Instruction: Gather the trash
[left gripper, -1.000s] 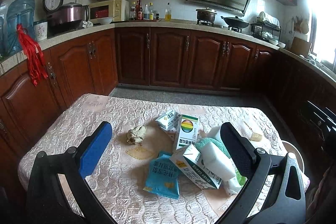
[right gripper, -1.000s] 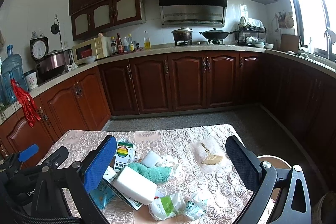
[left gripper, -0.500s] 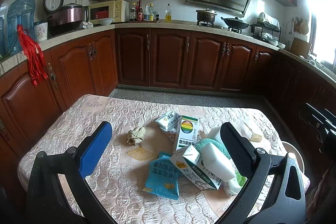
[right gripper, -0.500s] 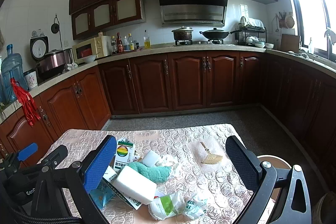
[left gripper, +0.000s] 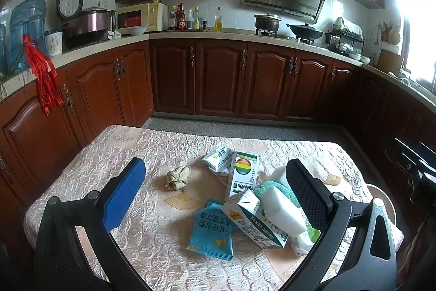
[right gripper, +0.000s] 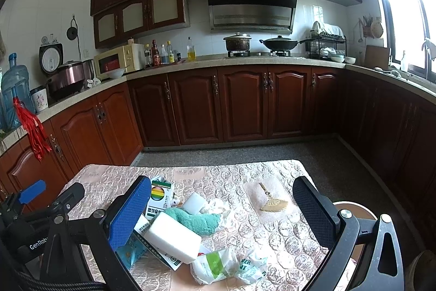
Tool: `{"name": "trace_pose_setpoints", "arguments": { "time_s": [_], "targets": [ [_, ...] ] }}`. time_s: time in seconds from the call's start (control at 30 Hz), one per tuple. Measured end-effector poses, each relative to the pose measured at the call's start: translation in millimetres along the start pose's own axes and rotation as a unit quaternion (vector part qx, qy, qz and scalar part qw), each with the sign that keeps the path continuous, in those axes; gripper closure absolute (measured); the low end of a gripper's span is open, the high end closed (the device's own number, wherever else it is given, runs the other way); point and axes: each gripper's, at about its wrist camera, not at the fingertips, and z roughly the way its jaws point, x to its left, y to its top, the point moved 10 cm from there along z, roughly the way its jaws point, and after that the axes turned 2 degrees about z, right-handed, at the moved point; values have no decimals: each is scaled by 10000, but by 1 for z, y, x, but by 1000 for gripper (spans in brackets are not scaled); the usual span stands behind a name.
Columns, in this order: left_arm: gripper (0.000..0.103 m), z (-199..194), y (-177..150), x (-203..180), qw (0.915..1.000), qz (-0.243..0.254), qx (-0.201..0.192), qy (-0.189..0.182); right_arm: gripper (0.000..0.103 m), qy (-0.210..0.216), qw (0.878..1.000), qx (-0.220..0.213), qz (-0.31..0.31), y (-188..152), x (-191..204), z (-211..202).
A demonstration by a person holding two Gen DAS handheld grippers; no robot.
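Trash lies in a heap on the quilted table (left gripper: 114, 154). In the left wrist view I see a crumpled paper ball (left gripper: 177, 176), a blue snack bag (left gripper: 212, 231), a rainbow-printed carton (left gripper: 242, 173), a milk carton (left gripper: 253, 220), a white foam block (left gripper: 283, 209) and a teal cloth (left gripper: 275, 186). The right wrist view shows the foam block (right gripper: 173, 239), the teal cloth (right gripper: 194, 218) and a green-and-white plastic wrapper (right gripper: 229, 266). My left gripper (left gripper: 215, 187) is open and empty above the heap. My right gripper (right gripper: 222, 206) is open and empty too.
A wooden round stool or bin rim (right gripper: 354, 209) stands off the table's right edge. Dark wood cabinets (left gripper: 218, 78) ring the room across a grey floor (right gripper: 245, 152). The left gripper's body (right gripper: 41, 212) shows at the left of the right wrist view.
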Motion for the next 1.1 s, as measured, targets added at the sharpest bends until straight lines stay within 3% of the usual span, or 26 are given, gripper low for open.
{"name": "trace_pose_setpoints", "arguments": {
  "time_s": [1.1],
  "targets": [
    [1, -2, -2, 3, 10000, -33, -68, 20, 0, 15, 10000, 32, -43, -5, 3, 3]
  ]
}}
